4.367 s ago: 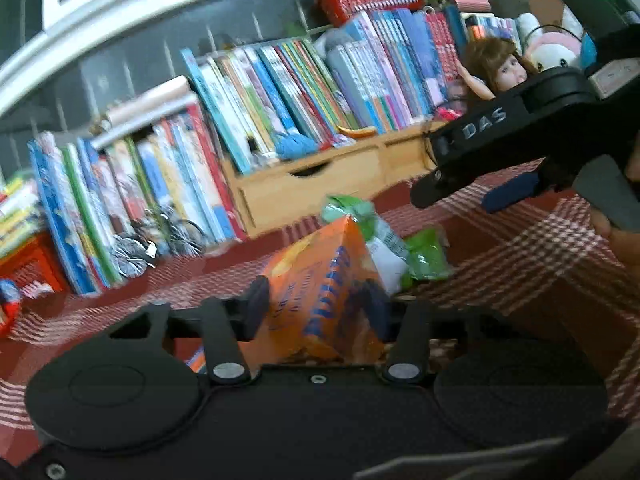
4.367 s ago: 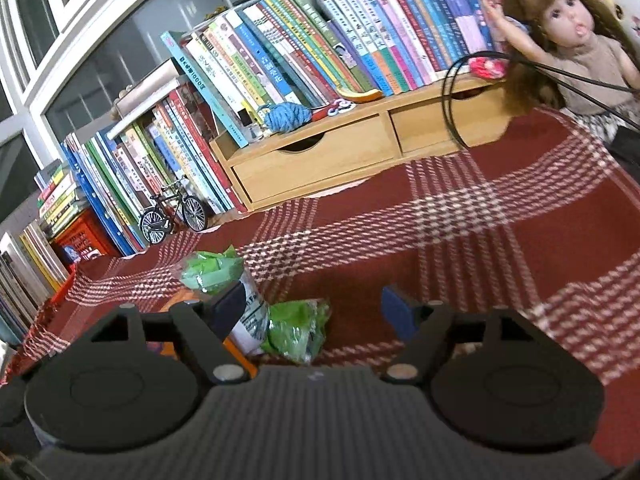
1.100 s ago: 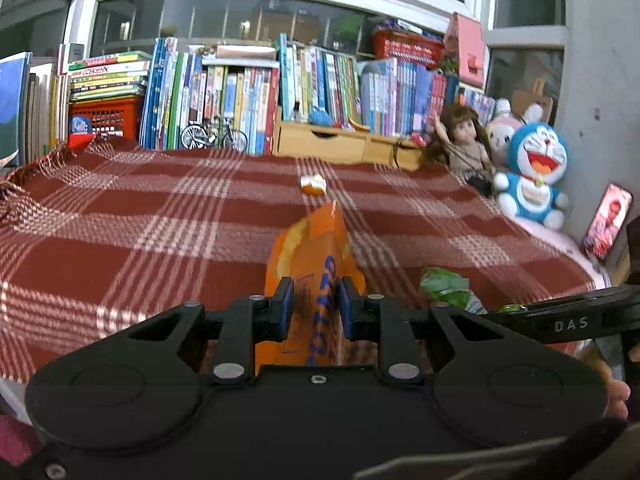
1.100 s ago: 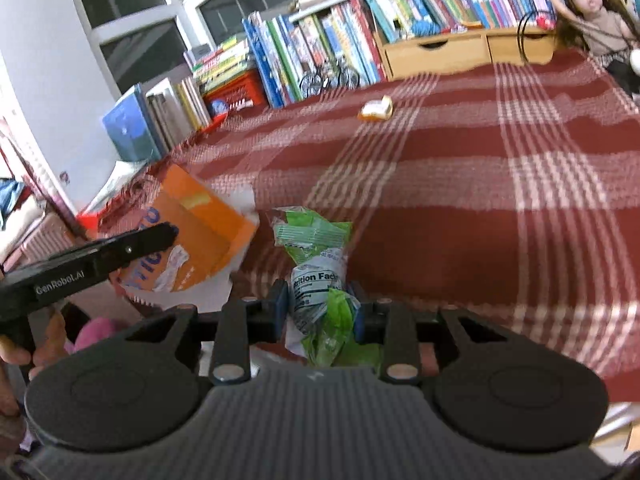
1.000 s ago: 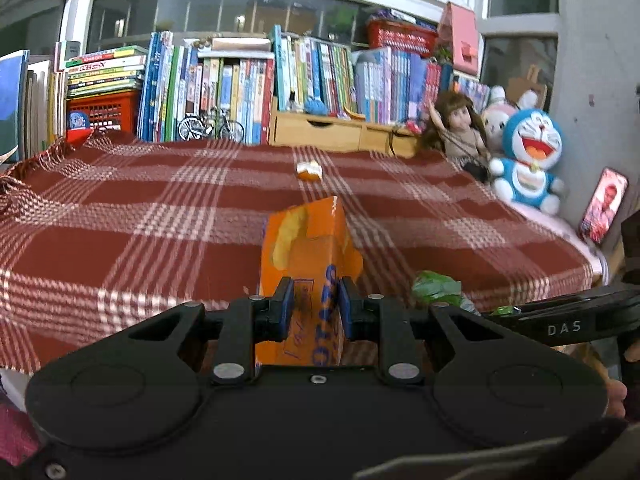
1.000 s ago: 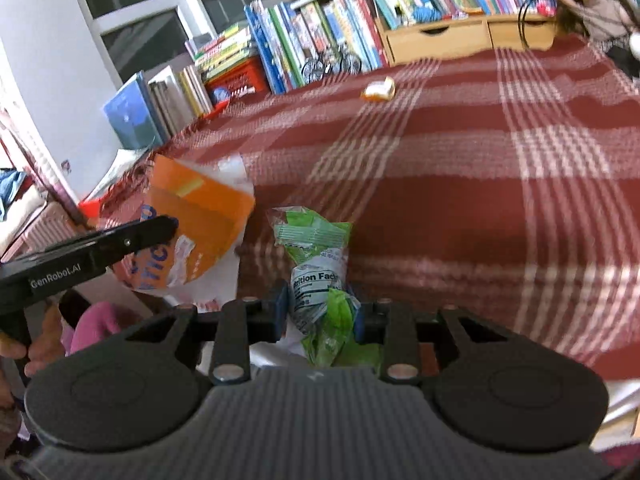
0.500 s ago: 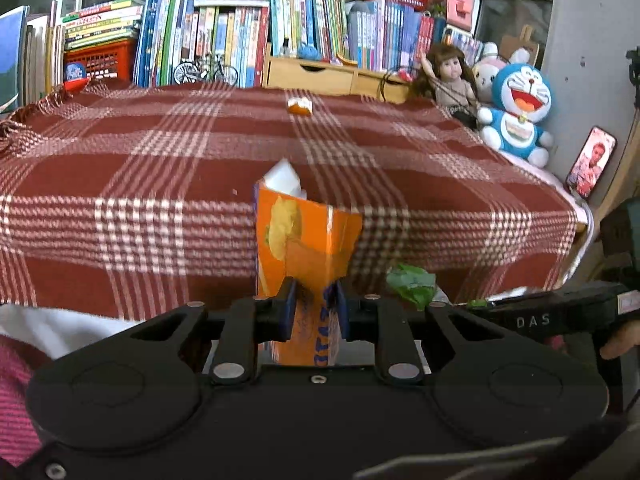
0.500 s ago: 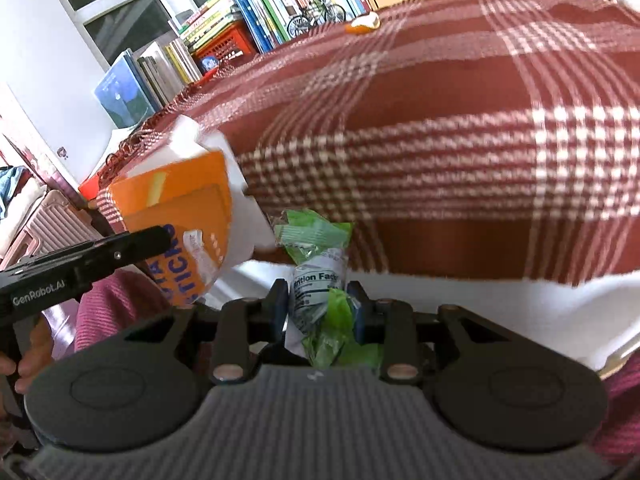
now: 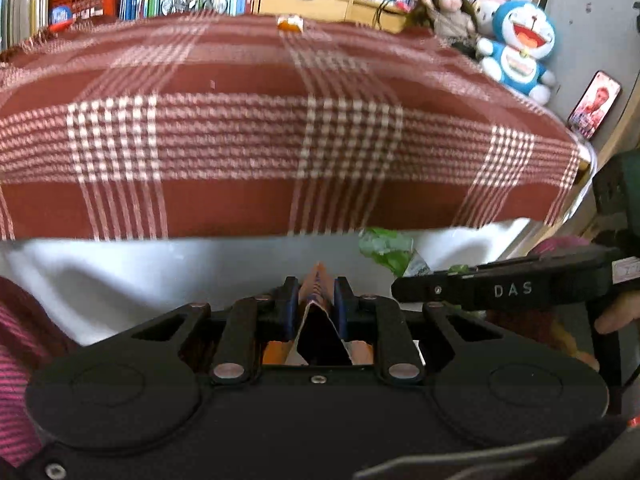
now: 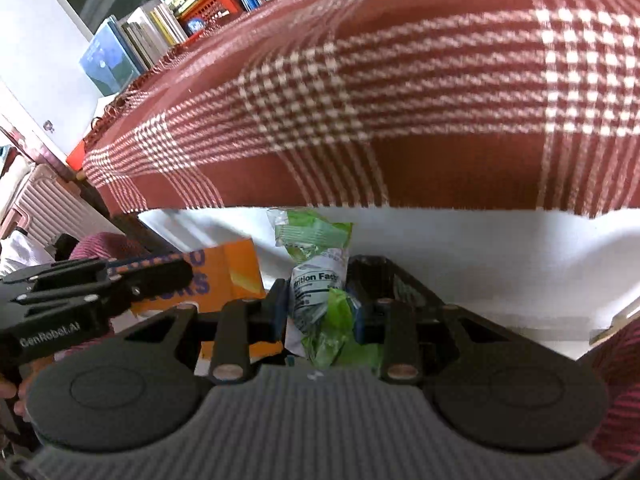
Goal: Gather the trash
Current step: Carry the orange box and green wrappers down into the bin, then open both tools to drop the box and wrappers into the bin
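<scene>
My left gripper (image 9: 316, 304) is shut on an orange snack box (image 9: 318, 280), squeezed flat between the pads, with only its top ridge showing. From the right wrist view the same orange box (image 10: 232, 272) hangs beside the left gripper (image 10: 160, 276). My right gripper (image 10: 318, 308) is shut on a green and white wrapper (image 10: 316, 256) with a nutrition label. That green wrapper (image 9: 386, 244) also shows in the left wrist view, above the right gripper's black body (image 9: 512, 288). Both grippers hang below the table's front edge, against the white sheet (image 9: 160, 268).
A red plaid cloth (image 9: 240, 128) covers the table. One small orange wrapper (image 9: 290, 23) lies at its far side. Books, a wooden drawer unit (image 9: 304, 0), a doll (image 9: 448, 12) and plush toys line the back. Pink sleeves (image 10: 616, 368) are close at both sides.
Both grippers sank below the table's front edge and tilted down. The orange box has been crushed flatter, with only its ridge showing in the left view. The green wrapper stays gripped.
</scene>
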Available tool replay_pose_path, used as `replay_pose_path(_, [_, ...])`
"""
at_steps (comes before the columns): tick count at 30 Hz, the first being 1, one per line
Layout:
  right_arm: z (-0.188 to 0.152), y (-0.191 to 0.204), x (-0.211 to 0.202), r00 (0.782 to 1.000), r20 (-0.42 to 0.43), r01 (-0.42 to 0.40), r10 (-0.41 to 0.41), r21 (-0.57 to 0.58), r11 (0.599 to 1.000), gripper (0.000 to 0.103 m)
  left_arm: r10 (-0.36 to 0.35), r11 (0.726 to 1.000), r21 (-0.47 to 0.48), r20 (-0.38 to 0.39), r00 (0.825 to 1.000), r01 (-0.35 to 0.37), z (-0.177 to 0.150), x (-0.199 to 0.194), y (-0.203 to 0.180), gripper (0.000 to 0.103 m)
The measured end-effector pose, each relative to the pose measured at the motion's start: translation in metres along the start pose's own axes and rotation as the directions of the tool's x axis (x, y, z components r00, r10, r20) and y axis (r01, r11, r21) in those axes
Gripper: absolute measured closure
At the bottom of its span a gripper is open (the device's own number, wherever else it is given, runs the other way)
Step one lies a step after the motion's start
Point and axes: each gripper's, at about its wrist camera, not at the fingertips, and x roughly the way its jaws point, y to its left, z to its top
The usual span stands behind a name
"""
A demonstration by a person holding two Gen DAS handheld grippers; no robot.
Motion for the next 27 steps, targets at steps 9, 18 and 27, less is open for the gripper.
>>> replay_pose_path(9, [-0.003, 0.000, 0.013, 1.000, -0.024, 0.014, -0.013, 0.015, 1.000, 0.066, 0.010, 1.000, -0.009, -0.046, 0.999, -0.011, -0.004, 0.018, 0.002, 0.086])
replay_pose_path(18, [-0.001, 0.000, 0.017, 1.000, -0.027, 0.015, -0.015, 0.020, 1.000, 0.064, 0.008, 1.000, -0.018, -0.056, 0.998, -0.009, 0.000, 0.029, 0.004, 0.085])
replay_pose_path(27, [0.001, -0.001, 0.016, 1.000, -0.020, 0.014, -0.014, 0.021, 1.000, 0.060, 0.019, 1.000, -0.014, -0.043, 0.999, -0.019, 0.002, 0.033, 0.005, 0.083])
